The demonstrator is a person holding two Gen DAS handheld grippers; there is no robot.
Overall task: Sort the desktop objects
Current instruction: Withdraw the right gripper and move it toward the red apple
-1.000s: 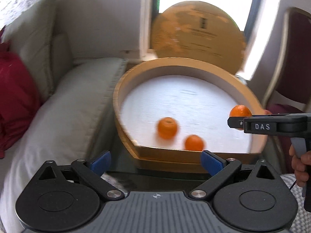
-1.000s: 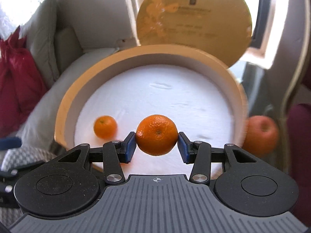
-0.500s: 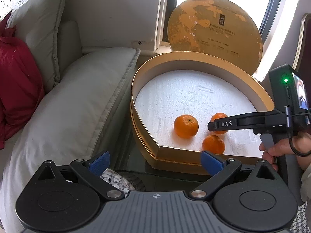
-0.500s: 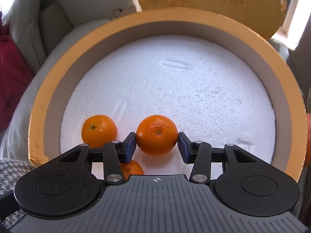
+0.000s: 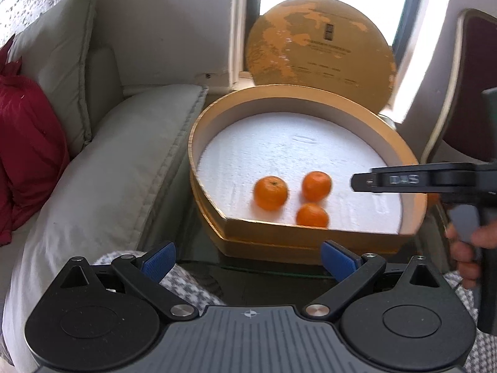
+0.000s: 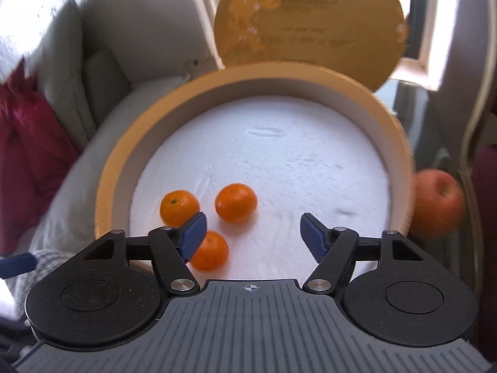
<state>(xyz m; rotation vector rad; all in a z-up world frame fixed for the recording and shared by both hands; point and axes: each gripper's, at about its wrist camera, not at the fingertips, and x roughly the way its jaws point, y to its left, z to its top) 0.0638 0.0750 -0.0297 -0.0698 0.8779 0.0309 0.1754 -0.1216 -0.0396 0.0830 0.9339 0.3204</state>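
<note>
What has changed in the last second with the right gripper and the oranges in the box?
The right gripper carried an orange over the round box, lowered it, then opened and let it go. That orange now lies on the white foam beside the other two oranges, and the gripper has drawn back, empty. The left gripper stayed open and the apple stayed outside the box.

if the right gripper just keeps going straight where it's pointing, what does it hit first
Probably the white foam floor of the round box, then its far wall. The right gripper is open; the three tangerines sit left of its line. Depth is unclear.
</note>
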